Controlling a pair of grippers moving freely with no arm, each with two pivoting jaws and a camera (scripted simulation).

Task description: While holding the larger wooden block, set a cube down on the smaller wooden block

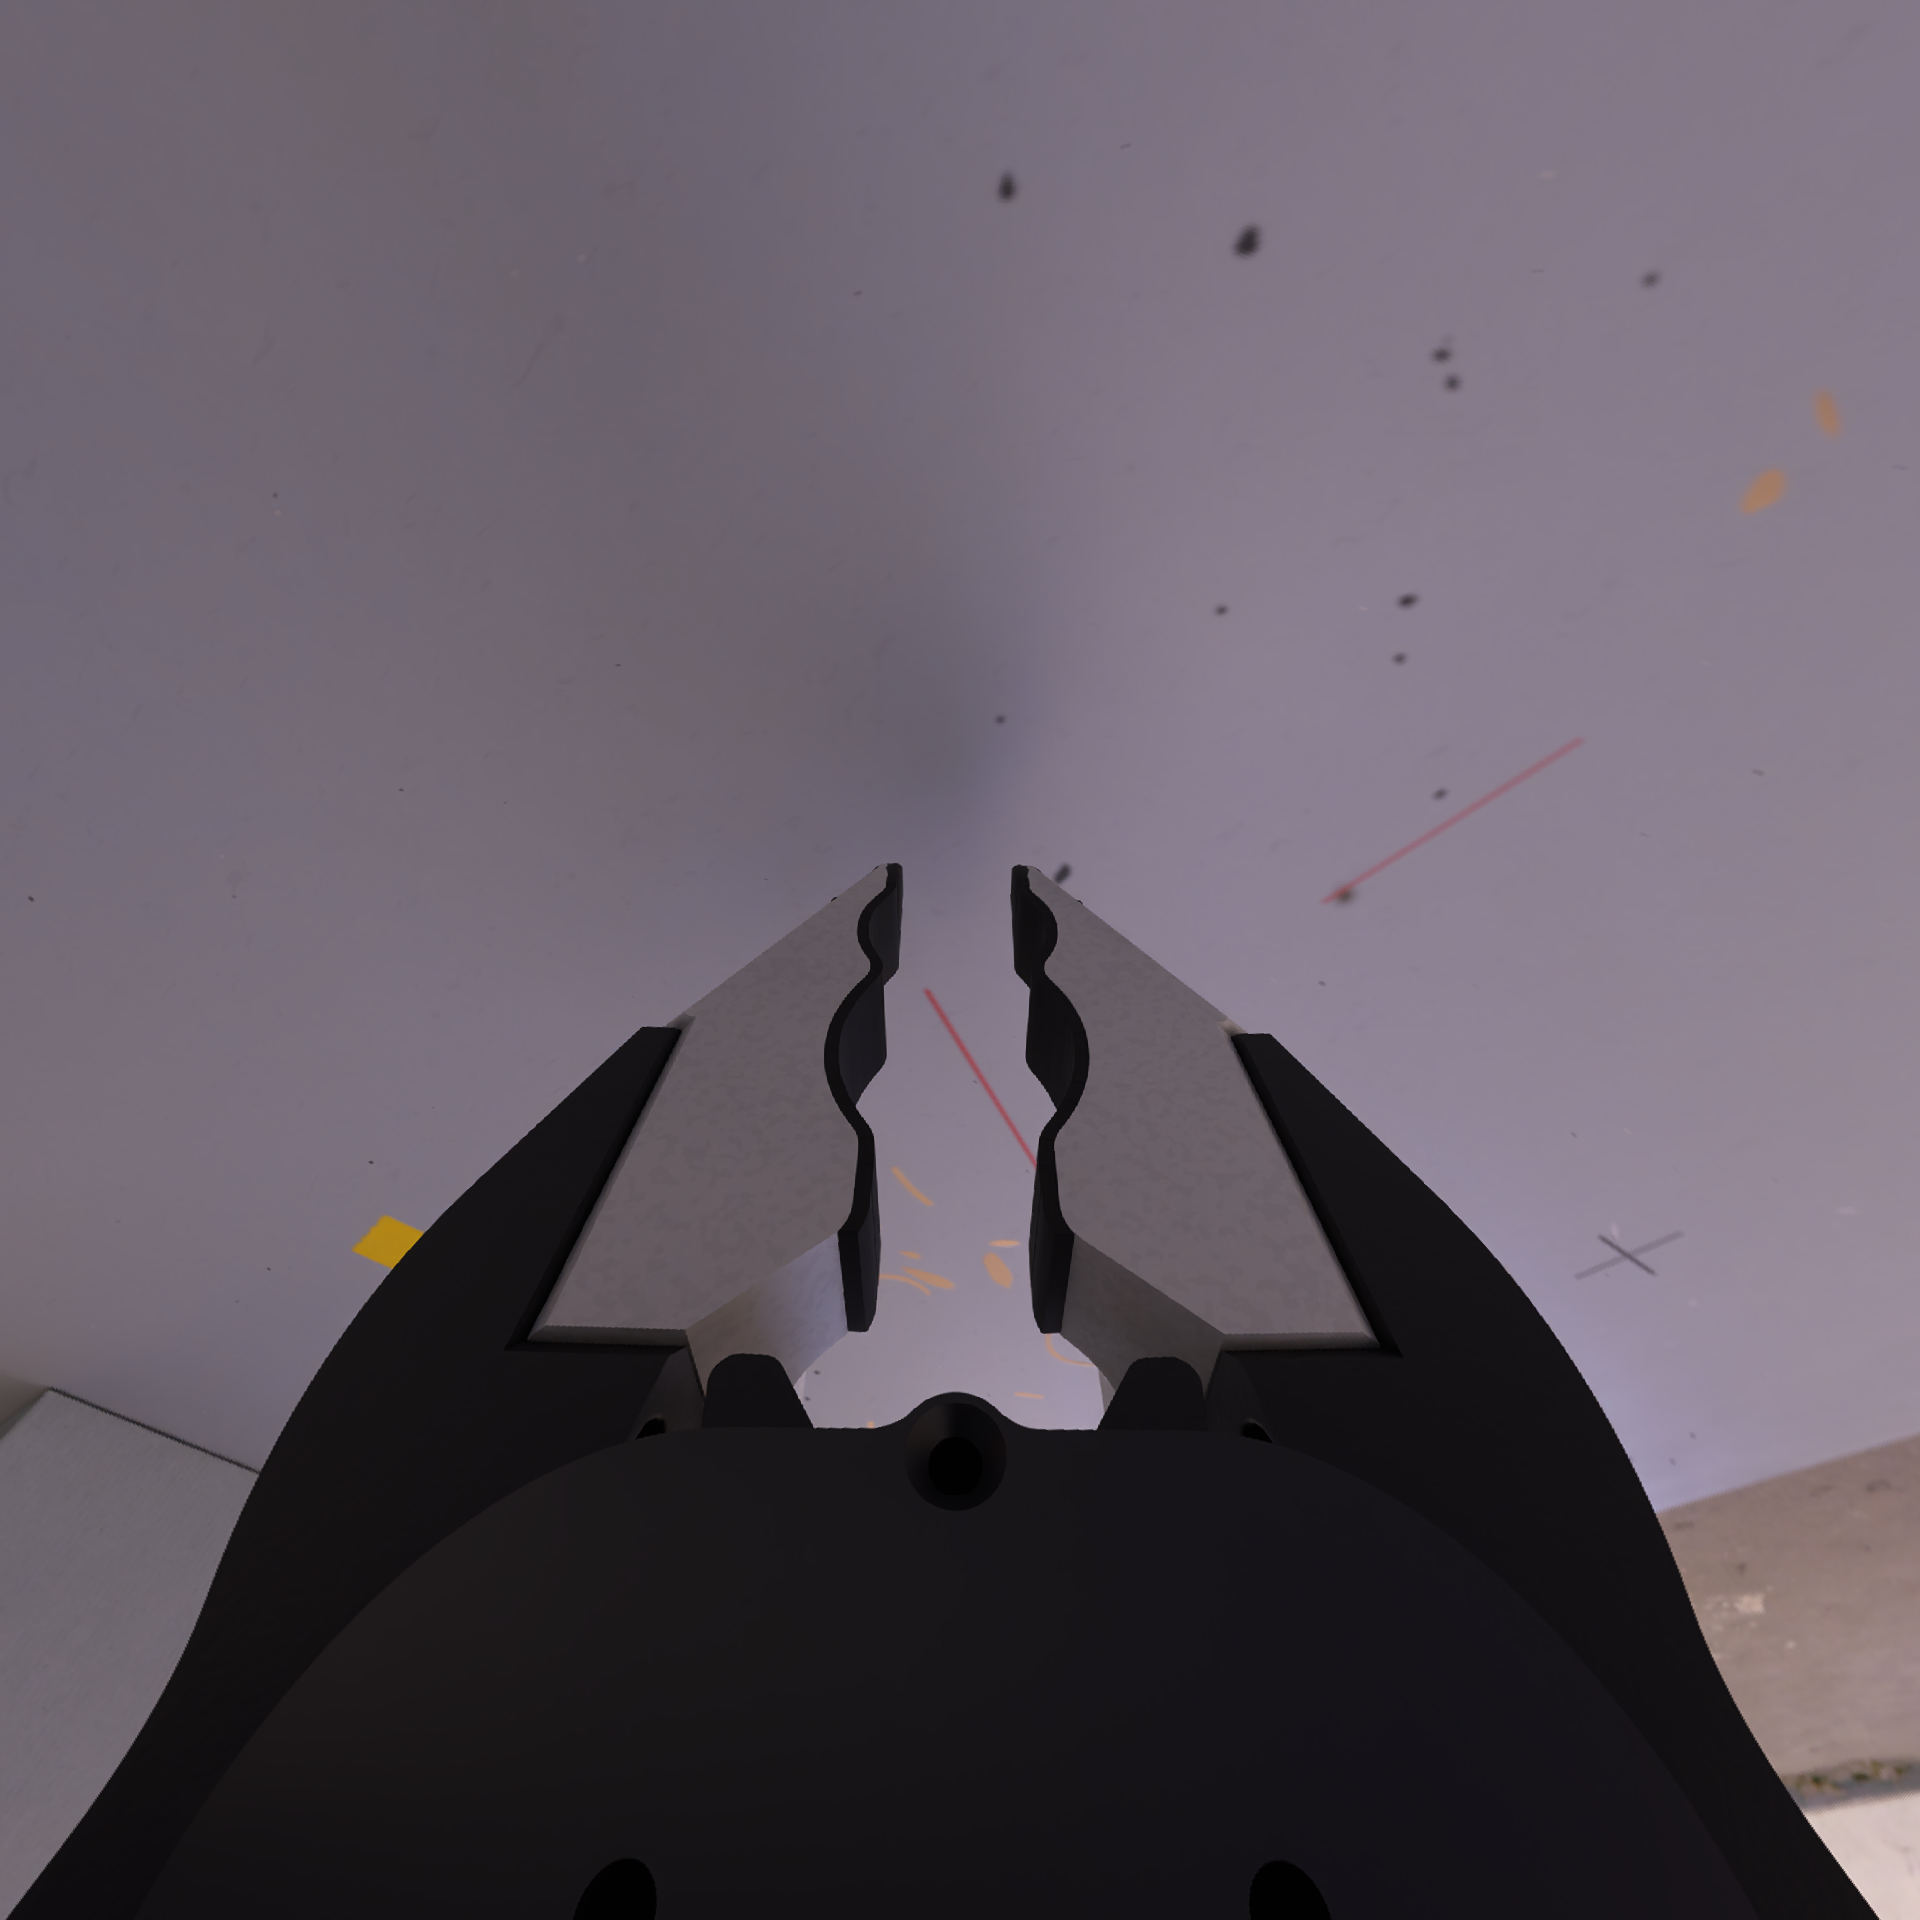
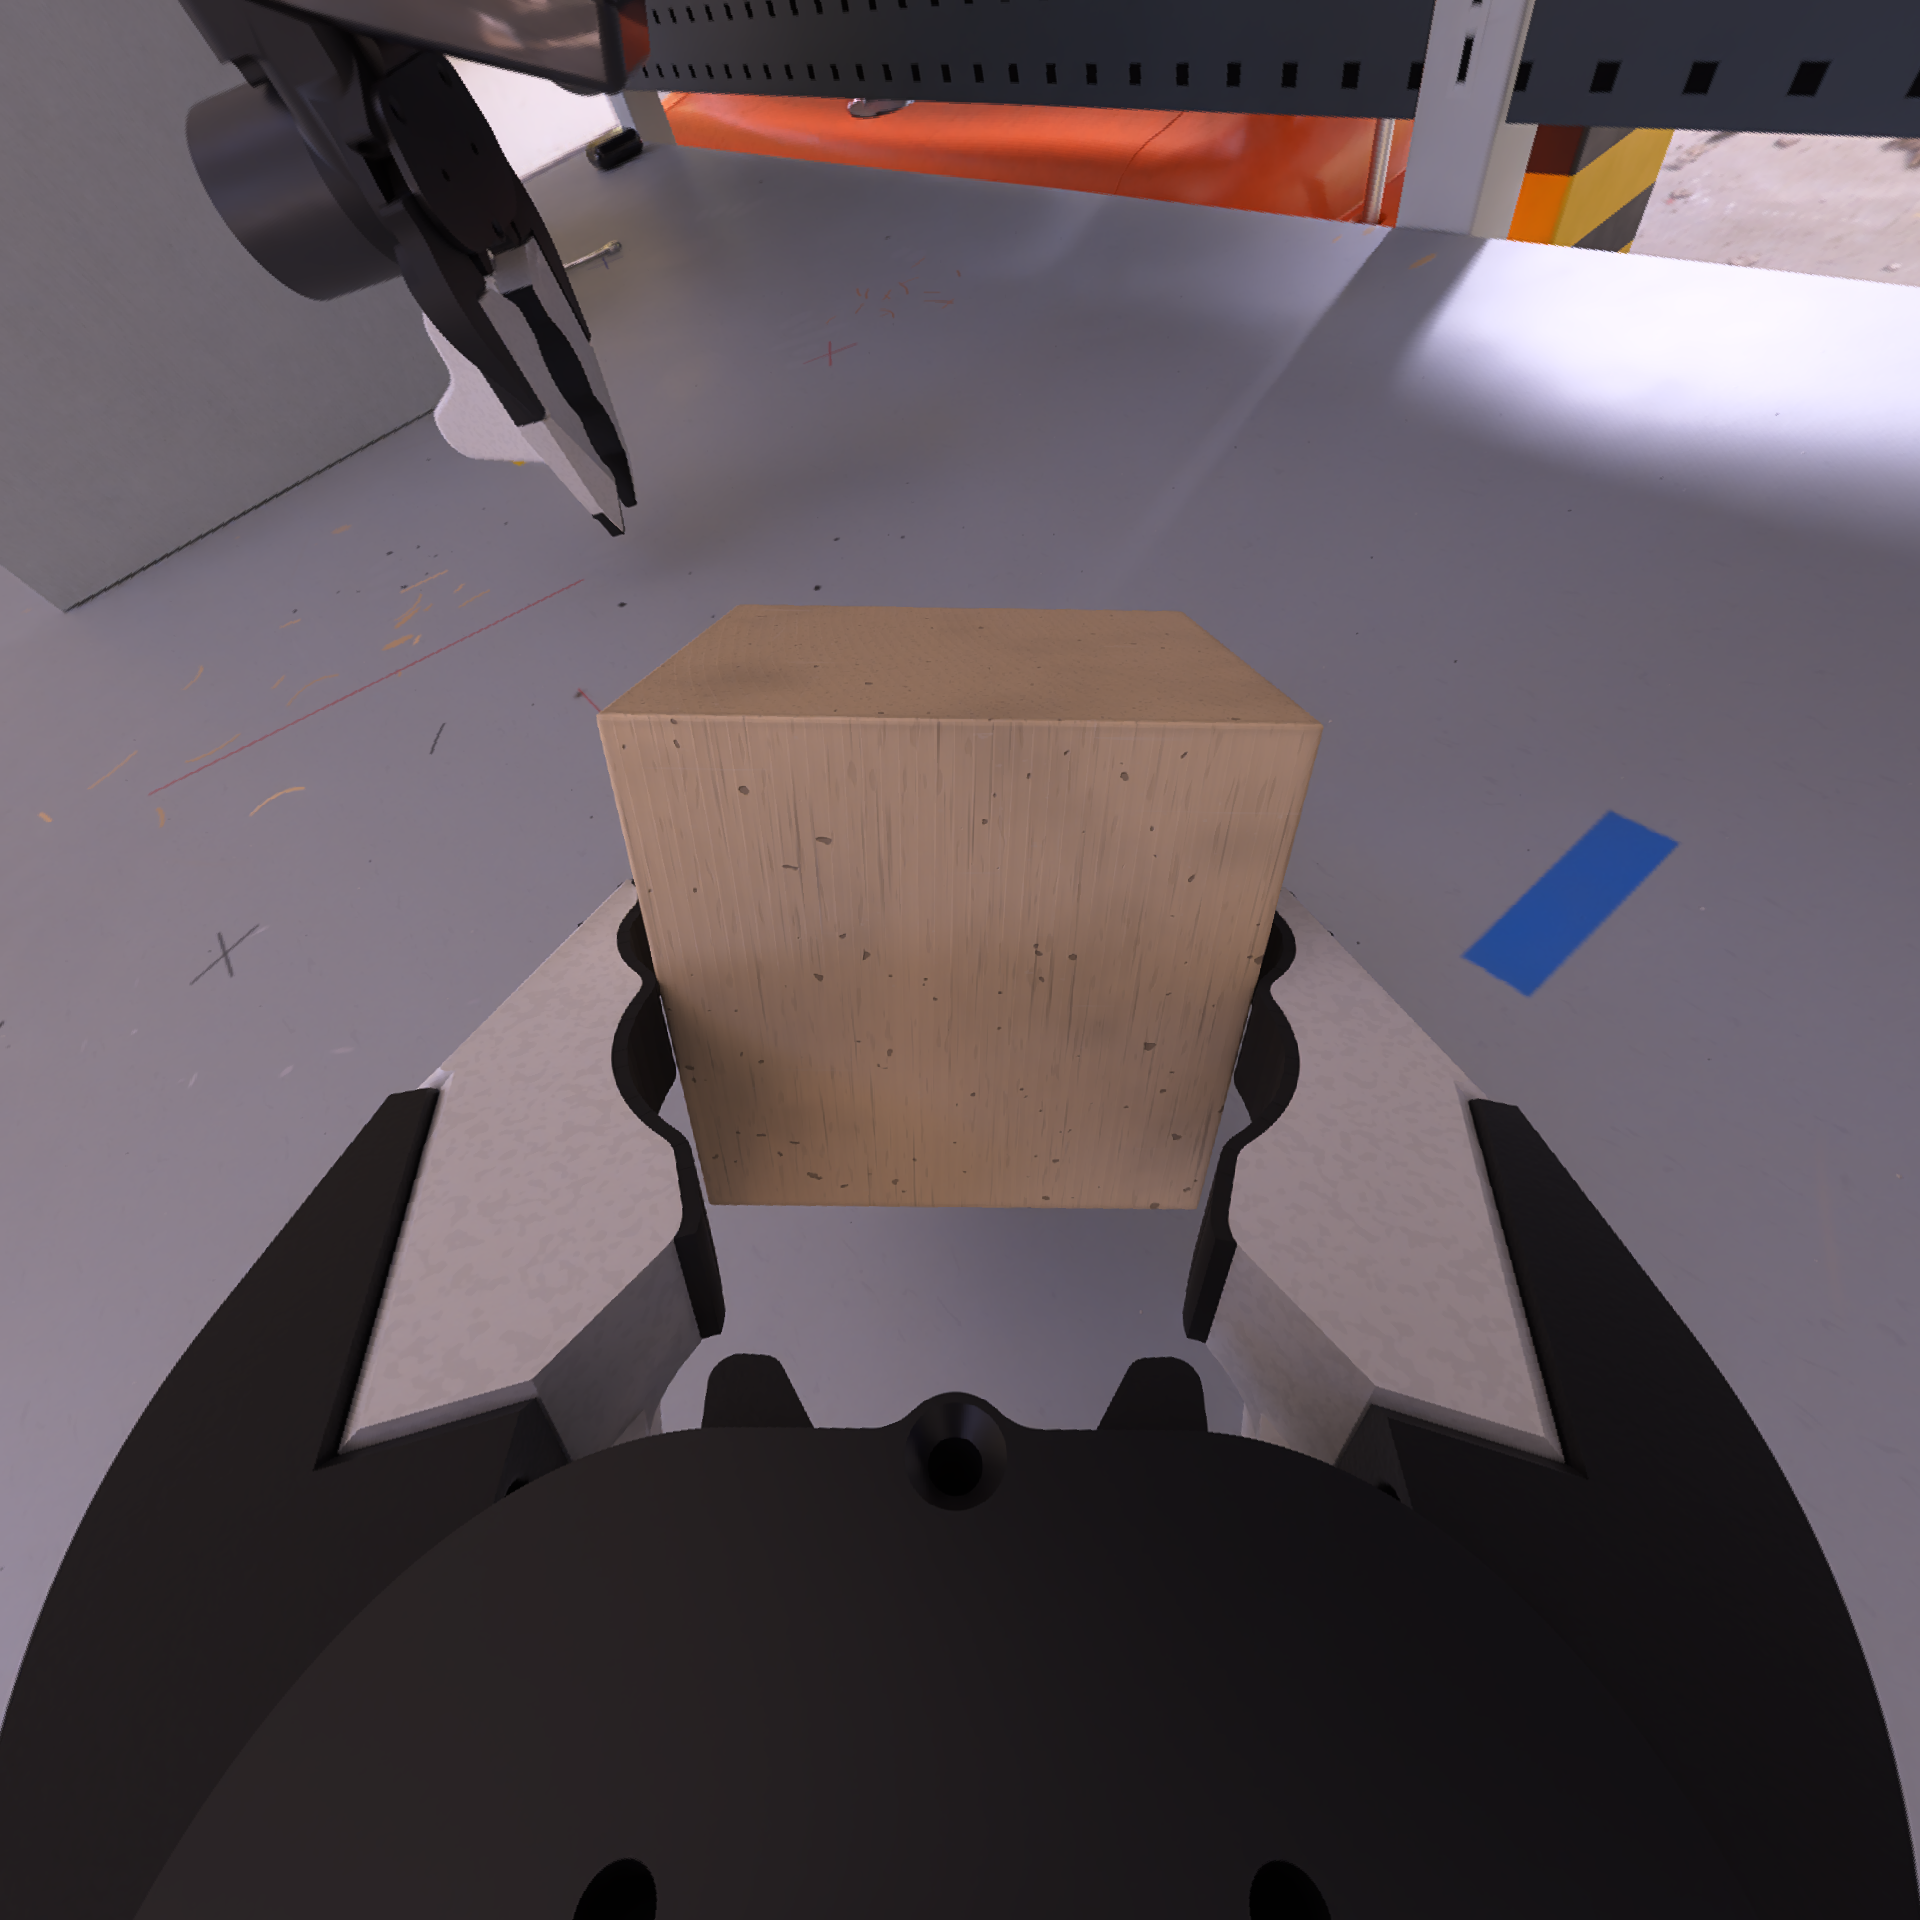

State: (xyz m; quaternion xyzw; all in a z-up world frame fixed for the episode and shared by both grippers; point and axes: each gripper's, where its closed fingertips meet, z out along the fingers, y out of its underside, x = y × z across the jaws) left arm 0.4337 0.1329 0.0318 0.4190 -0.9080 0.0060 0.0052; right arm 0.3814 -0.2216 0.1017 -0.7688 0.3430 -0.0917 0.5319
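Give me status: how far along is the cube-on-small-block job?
Done: right gripper is clamped on the larger wooden block, apparently lifted off the grey table. In hand: nothing else; left gripper is empty, jaws slightly apart. Left: neither cube nor smaller block is in view, so pick and placement remain.

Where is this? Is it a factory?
Probably a workshop: a scuffed grey work surface with pen marks and blue tape, plus perforated metal shelving behind it and a yellow-black striped post.
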